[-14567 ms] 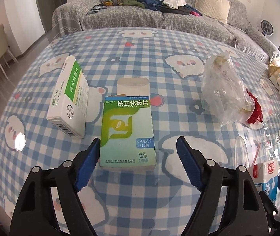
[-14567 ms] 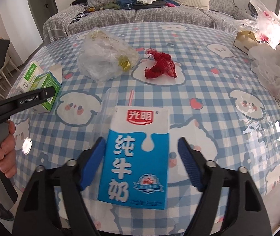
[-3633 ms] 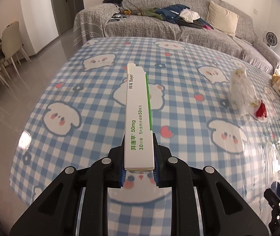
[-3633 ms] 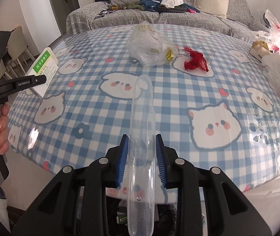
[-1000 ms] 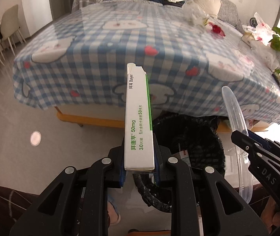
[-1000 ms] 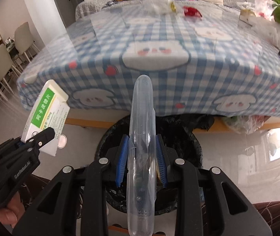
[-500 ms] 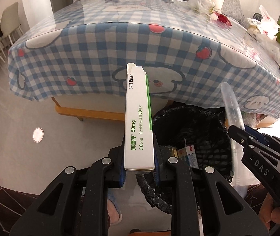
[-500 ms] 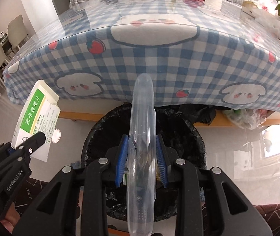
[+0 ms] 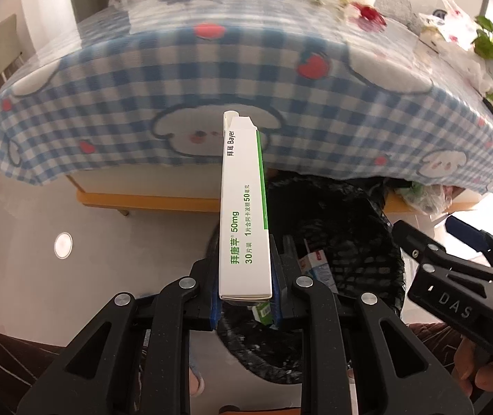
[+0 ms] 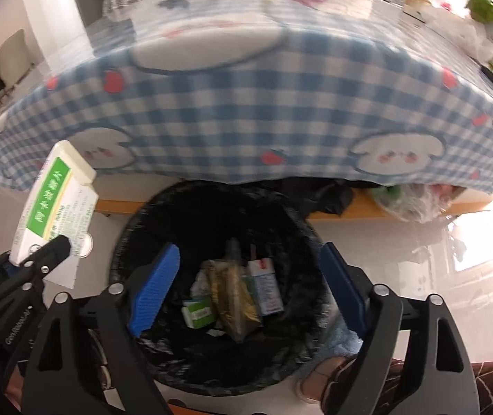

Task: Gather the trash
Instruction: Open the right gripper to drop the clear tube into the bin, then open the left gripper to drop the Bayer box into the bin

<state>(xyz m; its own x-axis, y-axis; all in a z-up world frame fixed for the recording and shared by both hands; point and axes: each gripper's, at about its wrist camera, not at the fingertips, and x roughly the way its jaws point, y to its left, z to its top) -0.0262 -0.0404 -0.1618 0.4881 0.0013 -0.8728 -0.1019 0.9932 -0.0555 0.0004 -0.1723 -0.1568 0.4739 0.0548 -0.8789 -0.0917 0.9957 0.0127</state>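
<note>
1. My right tool (image 10: 246, 290) has just sprung wide, and nothing sits between its blue pads (image 10: 154, 288) now. Half a second ago it pinched the clear plastic tube; that tube is gone from the jaws.
2. I judge the tube dropped into the bin (image 10: 301, 238), which the right tool hangs directly over. I can't pick it out cleanly among the rubbish there; the long brownish shape in the middle may be it seen against other trash, but the view is blurred.
3. Already in the bin I see a milk carton (image 10: 265, 287) and a small green box (image 10: 198, 313).
4. My left tool (image 9: 246, 297) is clenched on the white medicine box (image 9: 244, 214), which stands up out of the jaws, long edge toward the camera.
5. From the right wrist view that box (image 10: 56, 207) hangs to the left of the bin's rim, not yet over the opening.
6. So one piece is done and the next is the box: I'd swing the left tool over the bin (image 9: 350, 242) before letting go.
7. More trash waits on the tabletop (image 9: 211, 79), including something red (image 9: 367, 12) at the far side.
</note>
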